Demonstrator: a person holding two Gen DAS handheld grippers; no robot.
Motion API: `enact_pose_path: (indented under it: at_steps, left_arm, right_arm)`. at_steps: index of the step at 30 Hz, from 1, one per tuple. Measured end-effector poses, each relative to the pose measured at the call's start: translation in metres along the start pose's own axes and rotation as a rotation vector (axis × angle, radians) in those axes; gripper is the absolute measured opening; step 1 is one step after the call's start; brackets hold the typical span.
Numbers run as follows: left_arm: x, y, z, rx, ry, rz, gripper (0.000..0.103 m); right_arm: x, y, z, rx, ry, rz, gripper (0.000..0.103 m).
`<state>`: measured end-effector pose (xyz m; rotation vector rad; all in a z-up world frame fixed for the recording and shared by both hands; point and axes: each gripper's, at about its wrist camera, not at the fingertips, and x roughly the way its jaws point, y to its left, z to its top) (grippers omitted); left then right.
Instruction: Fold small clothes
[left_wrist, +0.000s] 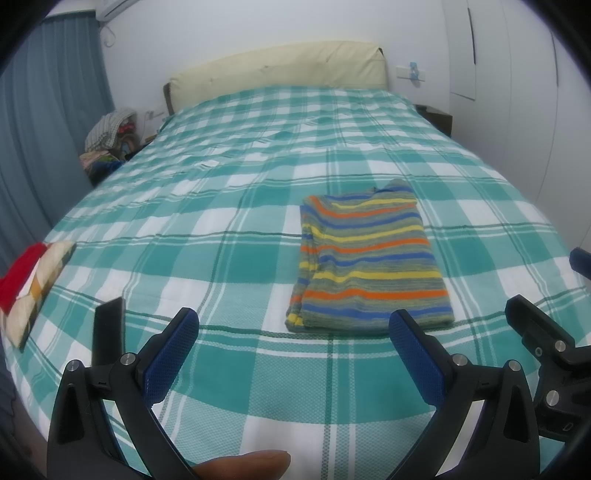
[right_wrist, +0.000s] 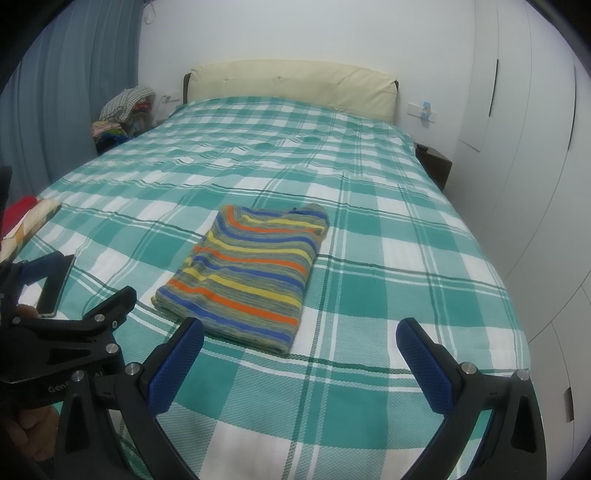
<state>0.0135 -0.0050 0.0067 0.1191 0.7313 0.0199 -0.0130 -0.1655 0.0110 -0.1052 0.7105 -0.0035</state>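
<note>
A knit striped top is lying folded — a neat rectangle — on the woven checked bedspread; both the left gripper and the right gripper are hovering spread, empty.

A bed with a teal and white checked cover fills the room, a cream padded headboard at its far end. A heap of clothes sits beside the bed's far left corner, before blue curtains. A dark nightstand stands at its far right corner, next to white wardrobe doors.
</note>
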Motion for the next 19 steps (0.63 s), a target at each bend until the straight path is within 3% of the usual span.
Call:
enact_pose_path:
  at_steps: [9, 19]
  left_arm:
    - [0.0039, 0.0036, -0.0004, -0.014, 0.022, -0.018, 0.103]
    - [-0.0021, -0.0043, -0.0037, 0.001, -0.036, -0.012, 0.103]
  right_arm:
    - [0.0002, -0.0005, 0.0, -0.001, 0.0, 0.0, 0.103]
    - [0.0, -0.0008, 0.0003, 0.0, 0.0, 0.0, 0.103]
